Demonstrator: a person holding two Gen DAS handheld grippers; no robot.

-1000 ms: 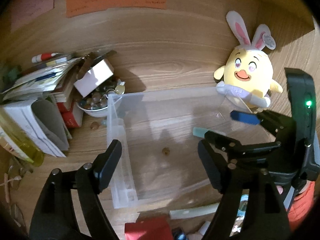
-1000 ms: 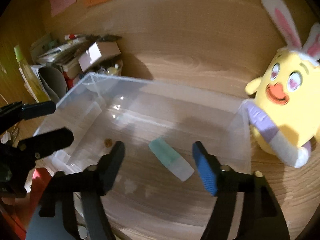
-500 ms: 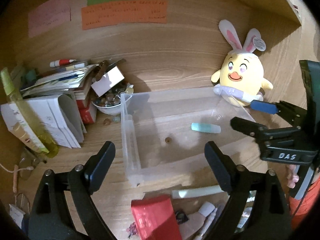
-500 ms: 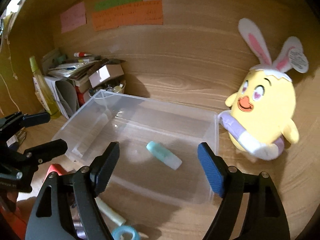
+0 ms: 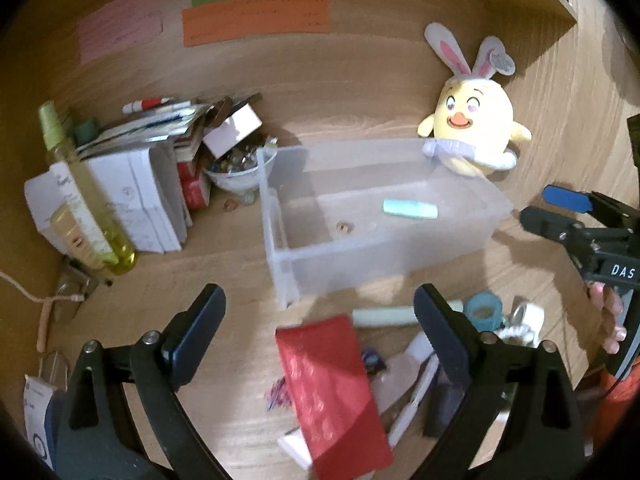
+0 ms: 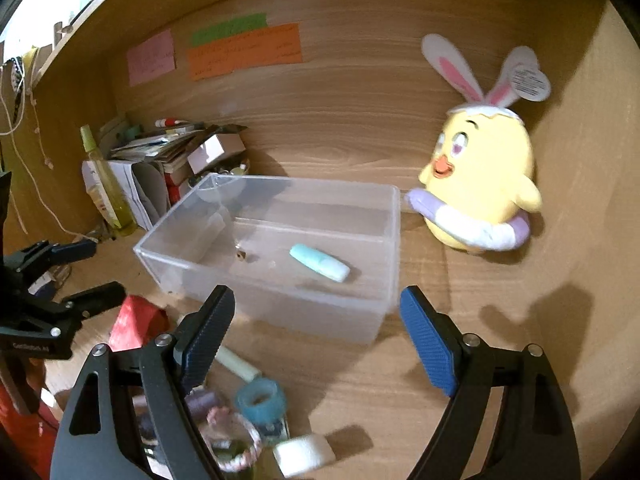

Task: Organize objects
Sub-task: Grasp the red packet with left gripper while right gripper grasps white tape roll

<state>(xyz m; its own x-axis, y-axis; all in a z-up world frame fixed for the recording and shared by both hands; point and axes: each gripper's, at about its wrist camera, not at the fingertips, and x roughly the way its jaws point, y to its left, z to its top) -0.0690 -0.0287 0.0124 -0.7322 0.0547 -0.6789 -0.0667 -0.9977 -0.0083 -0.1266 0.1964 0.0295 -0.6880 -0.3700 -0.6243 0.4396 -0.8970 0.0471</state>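
Plush chick (image 6: 480, 184) against back wall; sticky notes (image 6: 244, 52) above.

Bin (image 6: 276, 300): middle of the frame, on the counter (image 6: 460, 320).
Tube (image 6: 319, 262): inside the bin, toward its right end.
Plush toy (image 6: 480, 176): right of the bin, against the back wall.
Stack of papers (image 5: 132, 184): left of the bin.
Tape roll (image 6: 260, 400): lower frame, before the bin.
Packet (image 5: 332, 392): lower centre of the left view, before the bin.

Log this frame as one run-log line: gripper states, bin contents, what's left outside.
left gripper: open, empty | right gripper: open, empty | clear bin: teal tube inside | red packet, tape roll: outside, in front of bin
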